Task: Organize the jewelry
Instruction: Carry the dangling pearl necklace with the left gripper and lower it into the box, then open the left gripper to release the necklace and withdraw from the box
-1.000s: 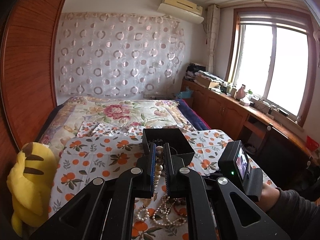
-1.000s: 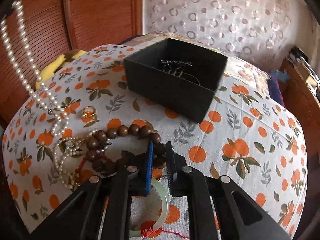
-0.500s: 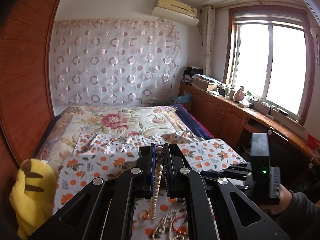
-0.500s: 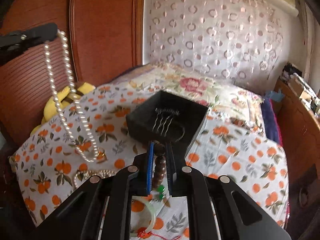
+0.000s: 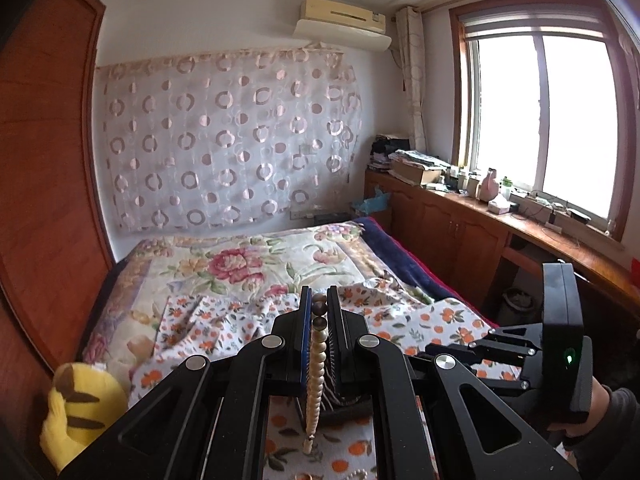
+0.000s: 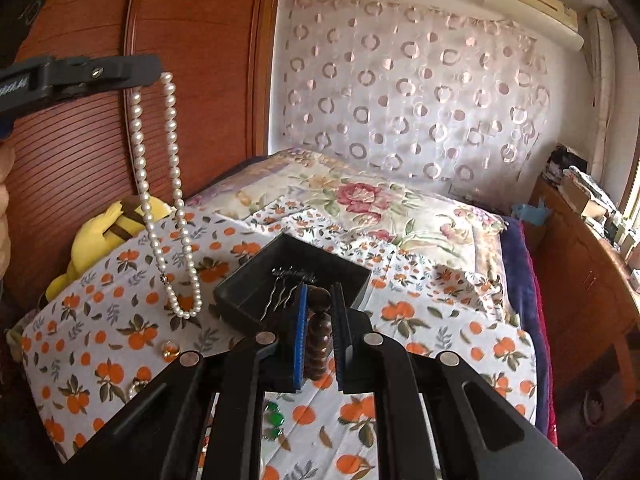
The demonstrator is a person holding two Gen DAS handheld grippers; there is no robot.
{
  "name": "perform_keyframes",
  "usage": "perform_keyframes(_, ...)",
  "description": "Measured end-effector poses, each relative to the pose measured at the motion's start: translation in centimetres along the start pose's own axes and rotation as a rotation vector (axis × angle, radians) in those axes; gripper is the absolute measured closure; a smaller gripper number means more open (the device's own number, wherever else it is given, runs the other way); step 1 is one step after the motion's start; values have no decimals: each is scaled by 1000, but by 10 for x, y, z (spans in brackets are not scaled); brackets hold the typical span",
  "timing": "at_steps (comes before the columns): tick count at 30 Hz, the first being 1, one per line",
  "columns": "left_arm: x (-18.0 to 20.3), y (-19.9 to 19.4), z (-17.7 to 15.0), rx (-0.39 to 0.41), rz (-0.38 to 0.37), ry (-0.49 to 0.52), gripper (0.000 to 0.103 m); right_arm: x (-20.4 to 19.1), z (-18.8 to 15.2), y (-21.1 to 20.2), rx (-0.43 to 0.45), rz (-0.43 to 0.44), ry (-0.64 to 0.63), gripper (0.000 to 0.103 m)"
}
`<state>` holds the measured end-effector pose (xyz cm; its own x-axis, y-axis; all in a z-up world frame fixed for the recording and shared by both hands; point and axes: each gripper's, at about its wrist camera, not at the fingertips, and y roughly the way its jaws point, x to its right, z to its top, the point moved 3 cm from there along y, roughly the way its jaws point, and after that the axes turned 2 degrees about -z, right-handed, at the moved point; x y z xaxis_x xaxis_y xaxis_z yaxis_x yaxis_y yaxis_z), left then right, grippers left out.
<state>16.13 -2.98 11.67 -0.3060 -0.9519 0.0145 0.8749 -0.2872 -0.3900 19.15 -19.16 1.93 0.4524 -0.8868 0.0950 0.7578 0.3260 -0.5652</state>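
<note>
- Broadly, a bed (image 6: 472, 344) fills both views, spread with a white cloth (image 6: 440, 364) printed with oranges; a wooden wardrobe stands on its left.
- On that cloth sits an open black box (image 6: 260, 300), its nearer wall facing the right camera, with wavy metal hairpins (image 6: 290, 280) lying inside.
- Left of the box, a yellow plush toy (image 6: 100, 236) rests at the bed's edge by the wardrobe.
- The left gripper (image 6: 154, 70) has its fingers pressed together on a pearl necklace (image 6: 176, 216); the loop hangs free in the air, its lowest pearls above the cloth just left of the box.
- The right gripper (image 6: 319, 312) has its fingers clamped on a dark wooden bead bracelet (image 6: 318, 344), which dangles between them in front of the box's near wall.
- Loose pieces stay on the cloth: a gold ring (image 6: 170, 354), more pearls and green beads near the right gripper's base.
- Judged step: both strands are lifted and ready to go to the box. Next, each calls for a carry over the box's opening, lowering so the strand pools inside, then a release.
- Only the right view shows the necklace's full hanging loop and the box interior; the left view shows a short run of pearls between its own fingers, plus a sleeve beside the right gripper.
</note>
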Motion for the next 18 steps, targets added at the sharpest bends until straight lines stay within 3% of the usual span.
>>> perform_keyframes(10,4,22,21,8,-15,0,96,9,30,-7,59,-32,8,90)
perform_keyframes(18,-10,48,3,-36,-41,-50,96,11,35,22,34,-5,27,90)
